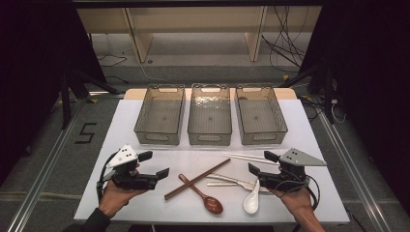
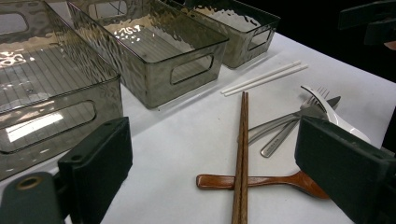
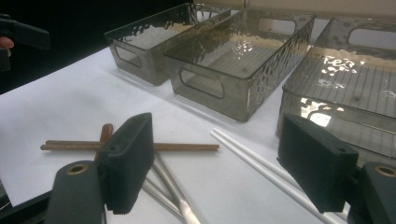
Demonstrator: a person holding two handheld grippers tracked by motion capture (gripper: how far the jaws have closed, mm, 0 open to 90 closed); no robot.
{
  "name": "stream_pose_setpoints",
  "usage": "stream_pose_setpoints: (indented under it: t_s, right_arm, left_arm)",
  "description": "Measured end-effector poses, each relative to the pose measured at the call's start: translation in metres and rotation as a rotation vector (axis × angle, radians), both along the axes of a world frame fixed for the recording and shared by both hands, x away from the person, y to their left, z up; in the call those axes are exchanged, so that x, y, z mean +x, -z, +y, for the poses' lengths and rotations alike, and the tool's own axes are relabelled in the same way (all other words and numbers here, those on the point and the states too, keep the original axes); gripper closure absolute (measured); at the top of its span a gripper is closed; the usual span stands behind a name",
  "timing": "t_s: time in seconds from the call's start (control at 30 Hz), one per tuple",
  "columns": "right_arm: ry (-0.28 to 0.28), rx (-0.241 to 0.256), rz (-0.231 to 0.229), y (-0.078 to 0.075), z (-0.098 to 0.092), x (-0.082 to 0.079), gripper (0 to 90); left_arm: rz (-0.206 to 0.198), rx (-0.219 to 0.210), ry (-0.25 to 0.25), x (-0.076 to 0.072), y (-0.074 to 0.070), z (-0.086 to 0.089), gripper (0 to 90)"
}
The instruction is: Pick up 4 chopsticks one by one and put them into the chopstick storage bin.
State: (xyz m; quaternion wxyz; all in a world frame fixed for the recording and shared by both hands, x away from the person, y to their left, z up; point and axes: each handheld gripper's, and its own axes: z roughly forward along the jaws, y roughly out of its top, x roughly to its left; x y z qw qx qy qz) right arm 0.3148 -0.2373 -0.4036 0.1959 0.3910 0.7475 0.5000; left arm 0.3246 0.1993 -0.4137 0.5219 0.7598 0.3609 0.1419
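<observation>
**Cutlery heaped in front, three bins waiting behind**

The left gripper (image 1: 153,164) hovers at the table's (image 1: 121,116) left front, jaws wide apart and holding nothing, aimed inward at the pile, seemingly ready to pick. Just beside it lie the brown chopsticks (image 1: 197,179), crossing over the wooden spoon (image 1: 202,195). Next come the metal fork and knife (image 1: 231,181), the white ceramic spoon (image 1: 252,199) and the white chopsticks (image 1: 249,157), all loosely heaped. Behind stand three empty smoked-plastic bins (image 1: 209,116) in a row, probably one per kind. The right gripper (image 1: 262,163), likewise open and empty, mirrors the left beside the white chopsticks.
</observation>
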Motion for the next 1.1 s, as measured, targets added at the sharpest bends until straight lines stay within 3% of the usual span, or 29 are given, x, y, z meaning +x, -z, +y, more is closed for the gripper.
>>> stream_pose_setpoints:
  t_s: [0.57, 0.77, 1.1]
  right_arm:
    - [-0.040, -0.055, 0.024, -0.007, -0.005, 0.011, 28.6]
    - [-0.071, -0.158, 0.039, -0.015, -0.010, 0.026, 29.8]
    - [-0.109, -0.315, 0.157, -0.012, -0.015, 0.061, 34.0]
  left_arm:
    - [0.005, 0.003, 0.003, 0.001, 0.001, -0.001, 10.7]
    - [0.009, 0.003, 0.004, 0.002, 0.001, -0.001, 10.7]
    - [0.010, 0.006, 0.002, 0.003, 0.002, 0.000, 10.7]
